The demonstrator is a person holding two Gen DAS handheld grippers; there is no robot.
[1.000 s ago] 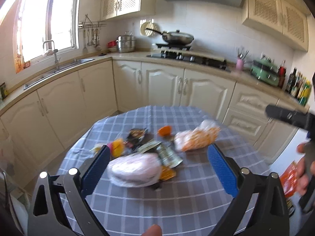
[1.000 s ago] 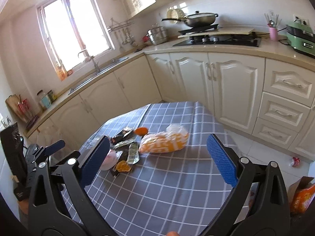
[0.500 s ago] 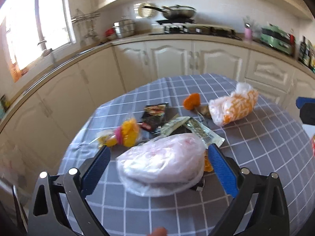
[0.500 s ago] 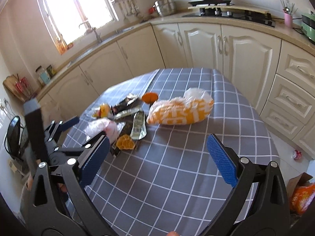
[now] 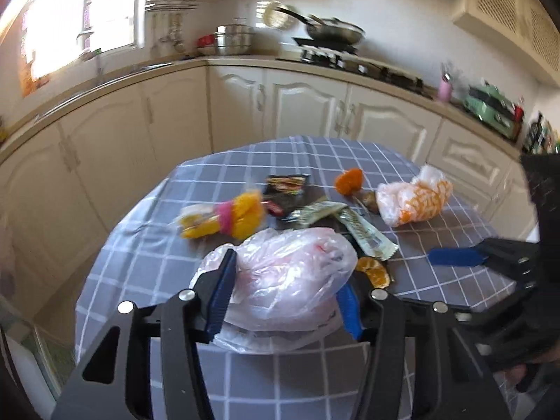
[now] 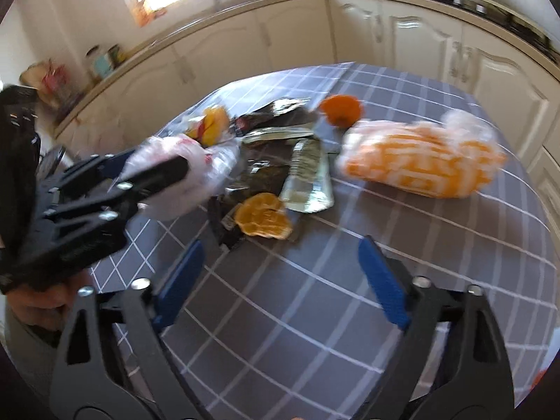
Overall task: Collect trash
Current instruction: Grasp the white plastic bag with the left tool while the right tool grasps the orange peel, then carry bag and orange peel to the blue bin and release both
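On the grey checked tablecloth (image 5: 315, 378) lies a heap of trash. My left gripper (image 5: 283, 301) is closing on a crumpled clear plastic bag (image 5: 290, 273), and both blue pads press its sides. From the right wrist view the left gripper (image 6: 140, 168) shows at the left with that bag (image 6: 213, 157). My right gripper (image 6: 280, 280) hangs low over bare cloth, its jaws wide but closing, nothing between them. An orange peel (image 6: 262, 215) lies just beyond its tips. An orange-and-white bag (image 6: 420, 161) sits further right.
A yellow-pink wrapper (image 5: 231, 217), dark wrappers (image 5: 287, 189), green foil wrappers (image 5: 364, 234) and another orange piece (image 5: 348, 180) crowd the middle of the table. White cabinets (image 5: 304, 108) and a counter with a stove and pan (image 5: 332, 33) run behind. The table's edge drops off at the left.
Both grippers came down toward the table. The left jaws narrowed from wide open onto the plastic bag. The right gripper swung in near the orange peel and its jaws narrowed slightly.
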